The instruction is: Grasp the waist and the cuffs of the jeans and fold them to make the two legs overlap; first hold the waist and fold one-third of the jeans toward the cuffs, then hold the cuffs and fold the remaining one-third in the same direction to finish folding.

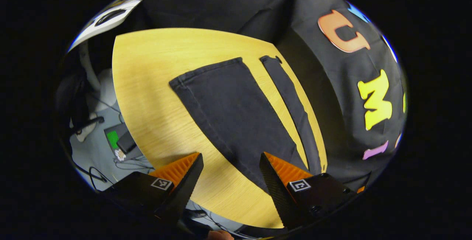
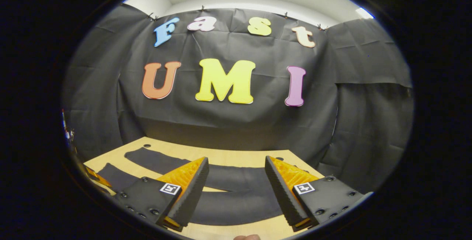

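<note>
Both grippers, left and right, spread wide, empty, above black jeans flat mid-frame on wooden table.

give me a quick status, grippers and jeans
Left gripper open, above the table. Right gripper open, holding nothing. Jeans flat, legs apart, not yet folded. Nothing in the way.

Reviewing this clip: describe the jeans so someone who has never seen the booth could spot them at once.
Find the light wooden table in front of the black cloth wall. On it lie the dark jeans, spread flat with both legs apart, bare wood showing between them. They are the only garment there, black against the pale tabletop.
</note>
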Motion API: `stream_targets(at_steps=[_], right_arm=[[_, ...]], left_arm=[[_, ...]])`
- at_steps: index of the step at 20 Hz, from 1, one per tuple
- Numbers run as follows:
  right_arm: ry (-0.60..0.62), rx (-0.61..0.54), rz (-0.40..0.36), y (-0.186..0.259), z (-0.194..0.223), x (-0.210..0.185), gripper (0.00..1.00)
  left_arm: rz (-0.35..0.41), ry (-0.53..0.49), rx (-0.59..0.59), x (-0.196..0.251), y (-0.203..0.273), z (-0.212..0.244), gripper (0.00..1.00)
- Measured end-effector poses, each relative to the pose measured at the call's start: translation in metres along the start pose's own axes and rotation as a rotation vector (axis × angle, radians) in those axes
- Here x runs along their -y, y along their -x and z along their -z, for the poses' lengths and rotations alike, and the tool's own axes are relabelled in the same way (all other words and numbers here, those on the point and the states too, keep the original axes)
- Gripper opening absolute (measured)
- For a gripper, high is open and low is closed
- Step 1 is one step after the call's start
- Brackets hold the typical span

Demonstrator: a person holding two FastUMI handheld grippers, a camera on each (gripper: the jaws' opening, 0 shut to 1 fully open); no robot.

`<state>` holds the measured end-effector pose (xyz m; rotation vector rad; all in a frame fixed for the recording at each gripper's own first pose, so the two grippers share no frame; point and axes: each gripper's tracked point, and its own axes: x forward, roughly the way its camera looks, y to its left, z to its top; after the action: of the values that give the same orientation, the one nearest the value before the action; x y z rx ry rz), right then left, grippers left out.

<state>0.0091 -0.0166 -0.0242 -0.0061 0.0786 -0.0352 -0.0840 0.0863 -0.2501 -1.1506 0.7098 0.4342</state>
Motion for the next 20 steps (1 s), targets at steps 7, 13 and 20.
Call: stream_targets(at_steps=[7,13,20], right_arm=[[-0.011,-0.028,0.040,-0.009,0.009,0.013,0.93],[-0.015,-0.051,0.079,-0.017,0.017,0.028,0.93],[-0.159,-0.202,0.178,-0.027,0.054,0.090,0.95]], left_arm=[[0.059,0.304,-0.024,0.019,-0.025,-0.025,0.95],[0.094,0.335,0.008,0.034,-0.043,-0.036,0.93],[0.087,0.383,0.016,0.019,-0.050,-0.033,0.58]])
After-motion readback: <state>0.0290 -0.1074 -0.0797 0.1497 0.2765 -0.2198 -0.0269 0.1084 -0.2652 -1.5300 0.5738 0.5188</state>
